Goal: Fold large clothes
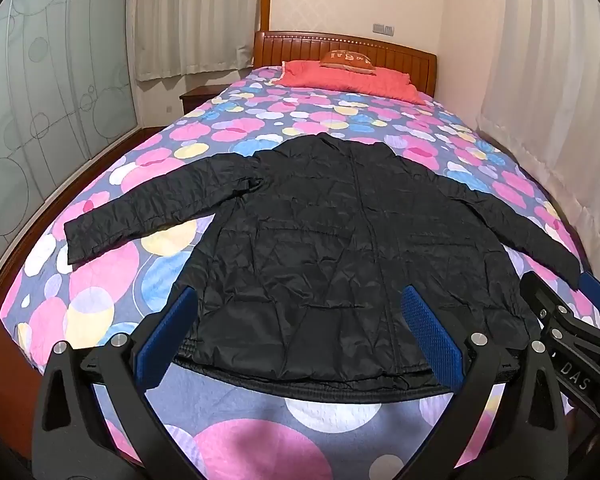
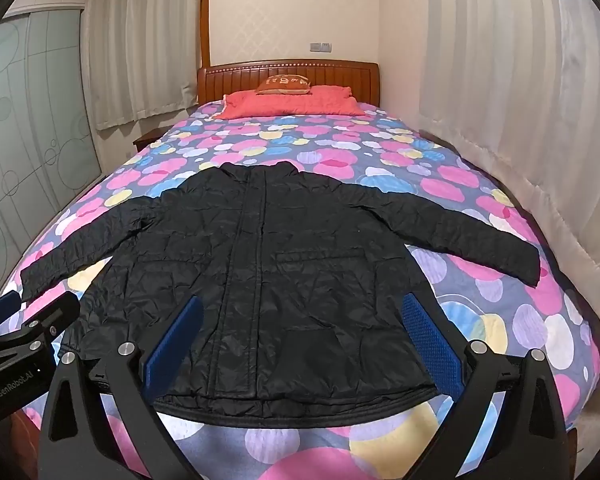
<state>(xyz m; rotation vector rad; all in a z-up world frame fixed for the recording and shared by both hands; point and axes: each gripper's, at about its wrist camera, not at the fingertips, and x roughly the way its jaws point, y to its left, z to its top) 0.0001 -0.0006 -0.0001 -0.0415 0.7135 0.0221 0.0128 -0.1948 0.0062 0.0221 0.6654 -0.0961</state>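
A black quilted jacket [image 1: 320, 240] lies flat and face up on the bed, both sleeves spread out, collar toward the headboard, hem toward me. It also shows in the right wrist view [image 2: 276, 264]. My left gripper [image 1: 300, 332] is open and empty, hovering above the hem. My right gripper [image 2: 300, 336] is open and empty too, above the hem's right half. The right gripper shows at the right edge of the left wrist view [image 1: 568, 304], near the right sleeve's cuff. The left gripper shows at the left edge of the right wrist view [image 2: 24, 320], near the left cuff.
The bed [image 1: 260, 120] has a spotted pink and blue cover. A red pillow [image 1: 352, 80] and a small cushion [image 1: 346, 59] lie by the wooden headboard [image 1: 300, 48]. Curtains [image 2: 500, 100] hang along the right side. A glass wardrobe door [image 1: 40, 100] and a nightstand [image 1: 200, 96] stand left.
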